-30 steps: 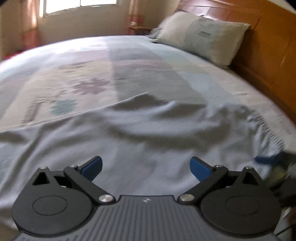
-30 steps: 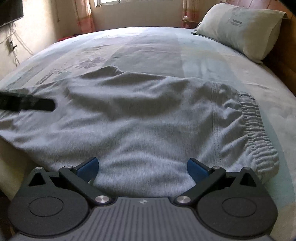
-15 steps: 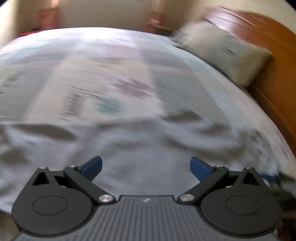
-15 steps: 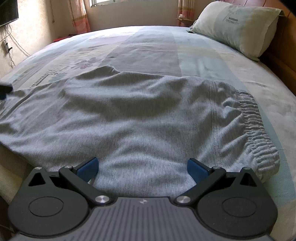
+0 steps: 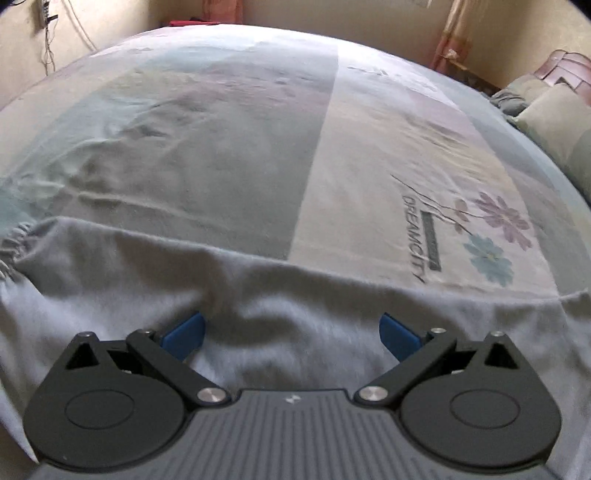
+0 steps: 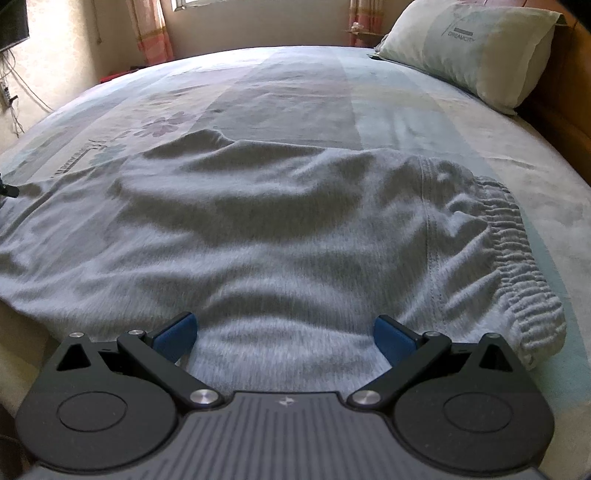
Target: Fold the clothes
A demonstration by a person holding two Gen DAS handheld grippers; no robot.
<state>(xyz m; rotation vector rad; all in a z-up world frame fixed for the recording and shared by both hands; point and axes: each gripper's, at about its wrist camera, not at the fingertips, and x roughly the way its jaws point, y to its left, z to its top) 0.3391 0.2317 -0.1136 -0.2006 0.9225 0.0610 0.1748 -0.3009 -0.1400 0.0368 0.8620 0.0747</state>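
A pair of soft grey jersey trousers (image 6: 280,229) lies spread sideways across the near part of the bed, over a pale patchwork bedsheet (image 6: 306,96) in washed-out blue, grey and cream panels. Its gathered elastic waistband (image 6: 524,258) sits bunched at the right end in the right wrist view, toward the side where a pale green and cream pillow (image 6: 476,48) leans against a brown wooden headboard (image 6: 569,92). The cloth is rumpled, with a raised ridge and shallow folds running through the middle, and its near edge reaches the edge of the mattress. The right claw (image 6: 283,338) hangs low just over the trousers close to the waistband end, its two blue-tipped fingers (image 6: 173,338) spread wide with nothing between them but the fabric below. The left claw (image 5: 291,336) is over the trousers (image 5: 258,295) further along the leg, likewise gaping wide and gripping nothing; whether its tips touch the cloth cannot be told. Beyond it, in the left wrist view, the sheet (image 5: 229,155) shows printed purple and blue flowers (image 5: 495,236) beside dark lettering, and a ribbed cuff (image 5: 14,243) of the garment peeks in at the far left edge. Pink patterned curtains (image 6: 151,33) hang at the far wall under a bright window, and loose cables (image 5: 48,44) trail down the cream wall.
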